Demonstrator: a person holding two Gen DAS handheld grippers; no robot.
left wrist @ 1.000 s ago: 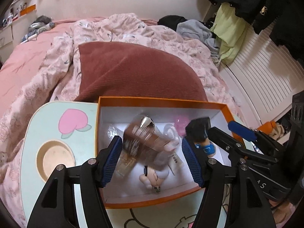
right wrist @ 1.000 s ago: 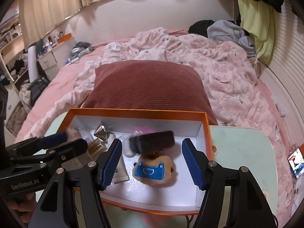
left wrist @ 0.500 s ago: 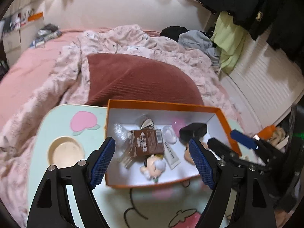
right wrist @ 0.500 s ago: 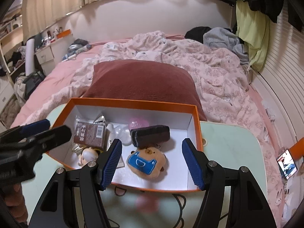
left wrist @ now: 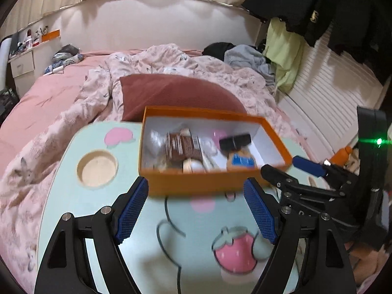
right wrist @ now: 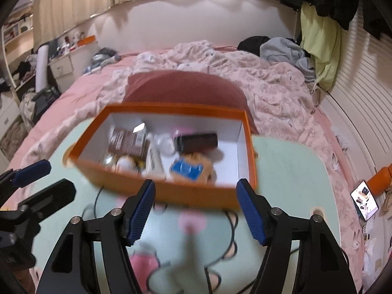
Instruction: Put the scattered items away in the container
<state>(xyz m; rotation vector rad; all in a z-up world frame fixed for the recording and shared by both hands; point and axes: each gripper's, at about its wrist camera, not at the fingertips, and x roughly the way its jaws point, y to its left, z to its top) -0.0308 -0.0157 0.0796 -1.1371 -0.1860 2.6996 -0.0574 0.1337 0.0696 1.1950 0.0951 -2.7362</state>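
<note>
- Orange box point(right wrist: 196, 193) is sited at the lap table's point(left wrist: 103, 210) far edge; brown packet point(right wrist: 127, 142), black case point(right wrist: 196, 140) and plush toy point(right wrist: 191, 169) are inside.
- Left gripper point(left wrist: 196, 208) and right gripper point(right wrist: 196, 210): fingers spread, nothing held.
- Tidying is judged nearly finished; no loose items are seen, so a check for strays is called for.

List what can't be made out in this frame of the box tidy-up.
- Small items under the brown packet: left wrist view, motion-blurred and overlapped.
- Print on the packet: both views, too blurred to read.
- Plush toy: right wrist view, partly hidden by the orange box front wall.
- Phone screen: too small.
</note>
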